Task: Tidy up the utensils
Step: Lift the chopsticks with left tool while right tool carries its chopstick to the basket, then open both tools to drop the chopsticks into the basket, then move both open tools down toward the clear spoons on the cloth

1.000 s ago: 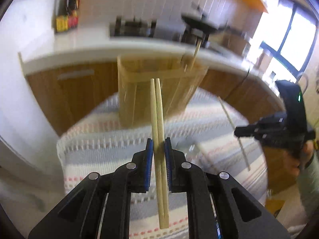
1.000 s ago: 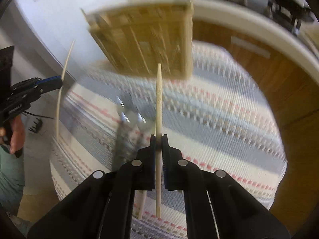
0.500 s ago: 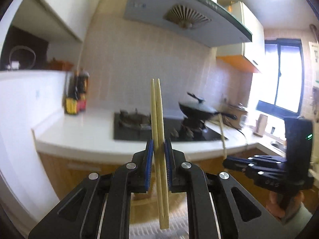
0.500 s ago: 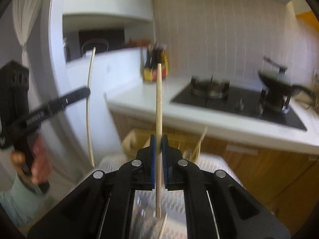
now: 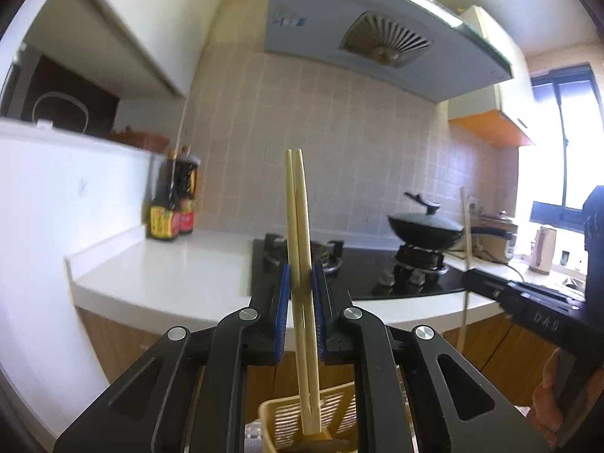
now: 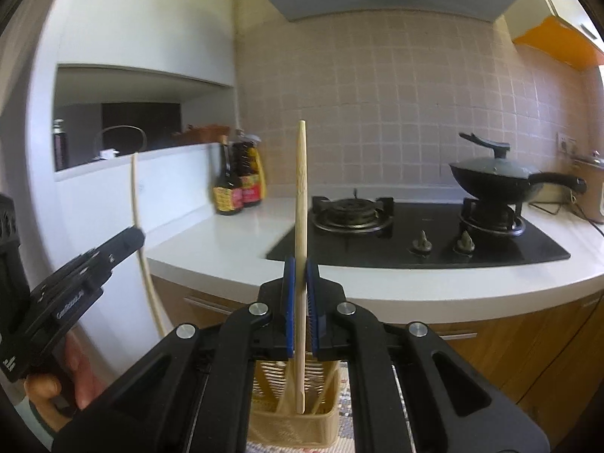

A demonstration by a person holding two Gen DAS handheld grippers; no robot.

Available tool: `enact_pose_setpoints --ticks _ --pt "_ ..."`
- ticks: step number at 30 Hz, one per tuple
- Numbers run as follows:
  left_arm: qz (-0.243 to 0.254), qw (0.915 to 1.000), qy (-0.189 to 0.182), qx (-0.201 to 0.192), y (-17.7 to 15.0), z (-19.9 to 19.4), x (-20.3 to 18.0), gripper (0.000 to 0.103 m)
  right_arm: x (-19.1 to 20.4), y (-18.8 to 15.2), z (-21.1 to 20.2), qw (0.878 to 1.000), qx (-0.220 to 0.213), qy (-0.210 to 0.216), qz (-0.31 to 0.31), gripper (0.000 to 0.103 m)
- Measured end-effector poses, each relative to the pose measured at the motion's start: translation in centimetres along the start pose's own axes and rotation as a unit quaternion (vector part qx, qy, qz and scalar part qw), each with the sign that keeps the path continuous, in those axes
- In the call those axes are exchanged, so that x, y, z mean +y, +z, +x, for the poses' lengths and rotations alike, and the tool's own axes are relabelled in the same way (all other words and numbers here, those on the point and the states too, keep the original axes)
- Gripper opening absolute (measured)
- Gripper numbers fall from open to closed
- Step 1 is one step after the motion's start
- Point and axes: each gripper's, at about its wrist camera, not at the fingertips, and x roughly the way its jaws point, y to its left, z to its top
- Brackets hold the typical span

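Left gripper point(image 5: 301, 283) clamps a chopstick pair point(image 5: 298, 226) upright at frame centre. Right gripper point(image 6: 301, 279) clamps one chopstick point(image 6: 301, 196) upright above the basket point(image 6: 294, 421) at bottom centre.

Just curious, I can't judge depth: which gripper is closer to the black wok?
Right. The right gripper sits toward the wok; the left gripper is further left, nearer the sauce bottles.

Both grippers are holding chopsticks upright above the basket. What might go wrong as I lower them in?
1. The left hand-held gripper clamps two chopsticks that cross near their lower ends; they may splay and catch the basket rim.
2. The right hand-held gripper pinches its single chopstick at one narrow point, so it may pivot.
3. Utensils already stand in the basket and could block entry.
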Motion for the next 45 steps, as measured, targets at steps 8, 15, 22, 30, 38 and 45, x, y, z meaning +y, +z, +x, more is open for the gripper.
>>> enact_pose_setpoints --ticks 8,15,22,30,38,45 --pt "-0.014 0.9993 0.014 0.031 -3.1 3.0 2.2 0.01 -1.2 -2.8 3.3 1.0 0.013 -0.014 0.012 0.005" --pt "-0.007 0.9992 0.005 0.039 -5.0 3.0 2.5 0.011 -1.3 -5.2 3.9 1.0 0.011 -0.011 0.005 0.005" --pt "-0.02 0.998 -0.013 0.059 -5.9 1.7 2.9 0.019 -0.8 -6.6 2.7 0.999 0.038 0.014 -0.016 0.021" --pt "-0.003 0.9976 0.007 0.068 -4.5 -3.7 2.5 0.044 -1.9 -6.9 -2.5 0.998 0.057 0.026 -0.01 0.025" --pt "-0.031 0.9779 -0.039 0.203 -4.0 -6.4 1.0 0.044 -1.3 -6.1 -5.9 0.99 0.137 0.001 -0.016 0.025" --pt "-0.089 0.9139 -0.101 0.383 -8.8 -4.2 0.6 0.043 -1.5 -8.6 -5.0 0.951 0.309 0.017 0.017 0.025"
